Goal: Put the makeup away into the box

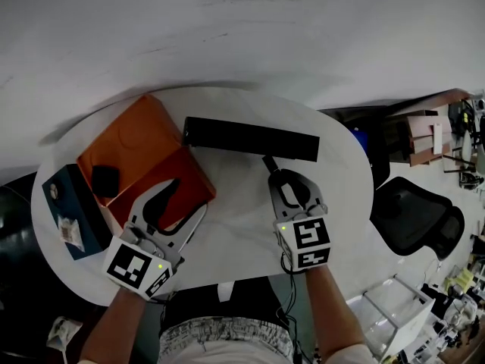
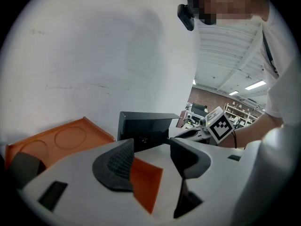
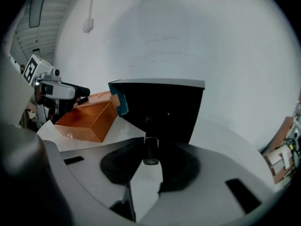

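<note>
Black makeup tube, pinched in my right tongs, seems light, slippery; hold its middle. My left tongs stand spread.

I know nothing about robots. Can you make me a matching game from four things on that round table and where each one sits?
Things:
1 orange box
2 long black box
3 blue box
4 slim black stick

Places:
A clamped in the right gripper
B at the table's left edge
C across the table's far side
D under the open left gripper

Pairs: 1-D, 2-C, 3-B, 4-A
</note>
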`<state>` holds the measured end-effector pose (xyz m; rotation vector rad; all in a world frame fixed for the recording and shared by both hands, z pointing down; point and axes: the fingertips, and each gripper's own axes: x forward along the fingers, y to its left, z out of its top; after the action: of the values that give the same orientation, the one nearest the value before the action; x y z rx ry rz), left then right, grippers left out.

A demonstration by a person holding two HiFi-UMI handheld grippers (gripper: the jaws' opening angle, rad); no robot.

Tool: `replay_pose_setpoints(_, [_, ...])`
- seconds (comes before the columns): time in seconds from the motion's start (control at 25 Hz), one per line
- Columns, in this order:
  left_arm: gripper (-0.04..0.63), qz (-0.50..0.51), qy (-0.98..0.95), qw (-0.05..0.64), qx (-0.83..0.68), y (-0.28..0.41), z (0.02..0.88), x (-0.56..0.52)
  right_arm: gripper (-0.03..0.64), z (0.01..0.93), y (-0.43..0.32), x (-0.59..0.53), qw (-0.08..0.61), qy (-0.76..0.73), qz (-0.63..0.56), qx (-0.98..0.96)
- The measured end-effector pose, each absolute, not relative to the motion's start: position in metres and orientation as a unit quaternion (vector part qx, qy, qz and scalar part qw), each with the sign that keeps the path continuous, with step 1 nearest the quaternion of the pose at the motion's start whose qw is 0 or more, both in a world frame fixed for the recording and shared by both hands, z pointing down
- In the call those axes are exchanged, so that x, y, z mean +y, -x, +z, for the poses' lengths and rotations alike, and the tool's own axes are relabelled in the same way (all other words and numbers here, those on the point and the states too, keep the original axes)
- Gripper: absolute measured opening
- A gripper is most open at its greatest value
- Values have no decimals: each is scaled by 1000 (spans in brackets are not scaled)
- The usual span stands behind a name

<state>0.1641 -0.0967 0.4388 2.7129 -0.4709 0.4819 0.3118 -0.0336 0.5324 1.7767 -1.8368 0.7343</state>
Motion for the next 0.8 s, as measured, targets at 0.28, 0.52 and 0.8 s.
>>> replay_pose_setpoints(0.28, [261,161,-956,167,-177,-126,427,-94,103,506,-275,-36,228,-642,257,-686])
replay_pose_setpoints(0.52, [261,144,-956,162,-200,-88,414,-98,103,477,-234,-50,224,-625,230,-712])
replay_pose_setpoints(0.8, [261,129,-948,163,-240,-33,409,-101,103,470,-175,-66,233,-589,212,-744])
